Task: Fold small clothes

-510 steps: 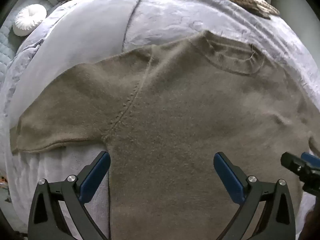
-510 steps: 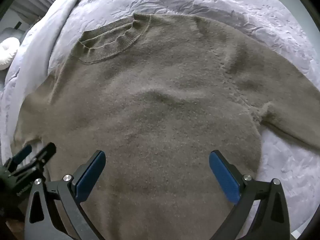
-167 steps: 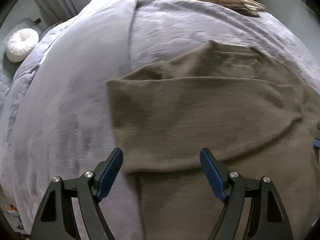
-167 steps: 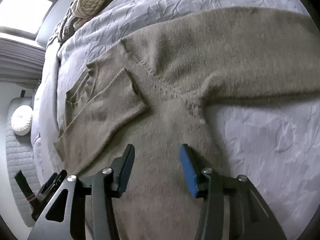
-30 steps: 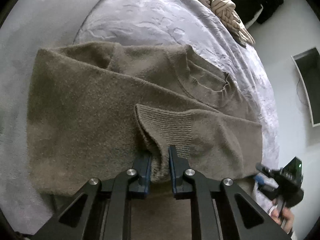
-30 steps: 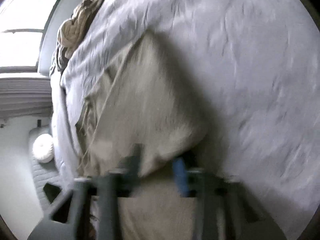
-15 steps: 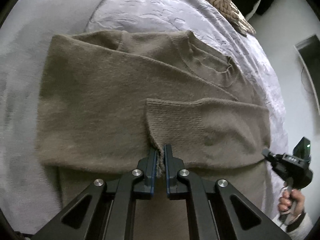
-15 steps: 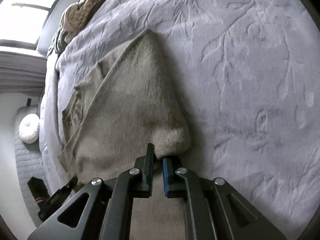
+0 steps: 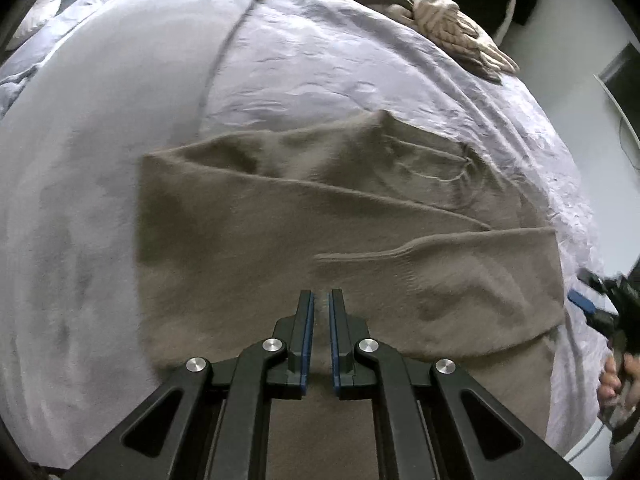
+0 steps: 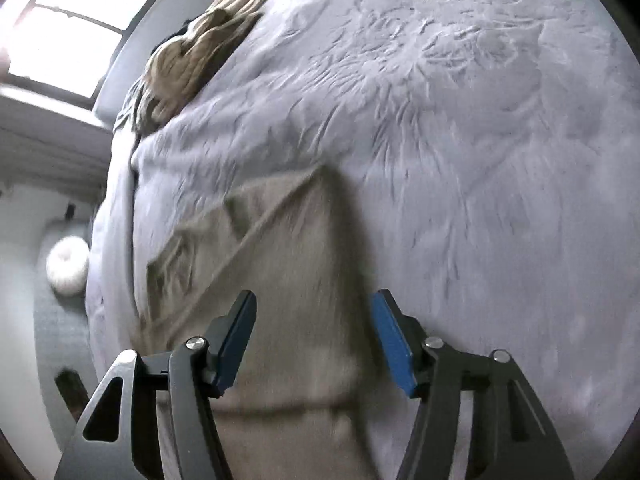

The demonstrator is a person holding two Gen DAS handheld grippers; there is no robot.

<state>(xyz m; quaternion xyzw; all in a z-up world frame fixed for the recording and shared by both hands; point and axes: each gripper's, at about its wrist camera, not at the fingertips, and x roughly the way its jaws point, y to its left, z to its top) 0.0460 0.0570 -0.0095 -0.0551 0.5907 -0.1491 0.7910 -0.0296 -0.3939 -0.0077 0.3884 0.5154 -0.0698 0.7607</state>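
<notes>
While lying flat on the bed (image 9: pixel 120 160), the olive-brown sweater (image 9: pixel 240 248) is sitting mid-mattress on the pale lavender bedspread, both sleeves folded inward across the chest. Going from the left: a white round cushion (image 10: pixel 67 266) is resting off the bed's left edge in the right wrist view. The sweater's left folded edge is running straight, with bare bedspread beside it. The left sleeve is crossing diagonally over the body, and the ribbed cuff (image 9: pixel 360 258) of the right sleeve is lying over it near the middle. The left gripper (image 9: pixel 321 320) is hovering above the sweater just below that cuff, its fingers (image 9: pixel 306 328) closed together with nothing pinched between them. The neckline is pointing toward the far edge of the bed. A beige knitted throw (image 9: pixel 448 36) is heaped at the bed's far right corner. Over the sweater's right folded edge, the right gripper (image 10: pixel 314 340) is spreading its fingers (image 10: pixel 394 344), cloth below them but not pressed. That view is motion-blurred. A hand (image 9: pixel 616 376) is holding the right gripper at the bed's right edge.
</notes>
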